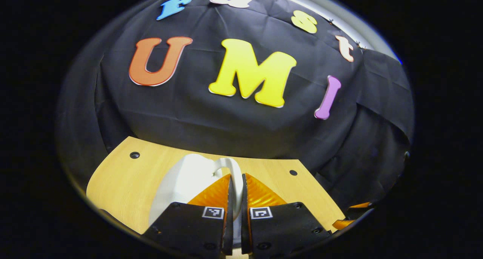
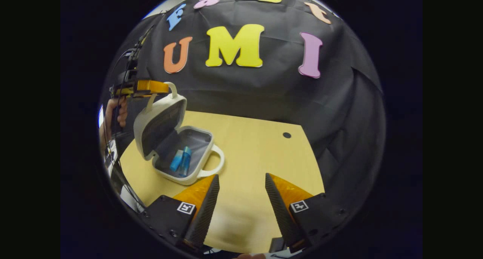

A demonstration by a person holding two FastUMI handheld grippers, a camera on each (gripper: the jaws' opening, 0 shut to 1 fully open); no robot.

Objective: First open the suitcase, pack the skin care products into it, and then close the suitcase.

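A small white suitcase stands open on the wooden table, its lid tilted up at the left. Two blue skin care bottles lie side by side in the grey-lined lower half. In the left gripper view my left gripper is shut on the white lid handle, with the lid's white shell just below it. The right gripper view shows that same gripper pinching the lid handle from the left. My right gripper hangs open over bare table, to the right of the case.
A person's hand holds the left gripper at the table's left edge. Round holes mark the tabletop near the back. Black cloth walls close the table behind and to the right.
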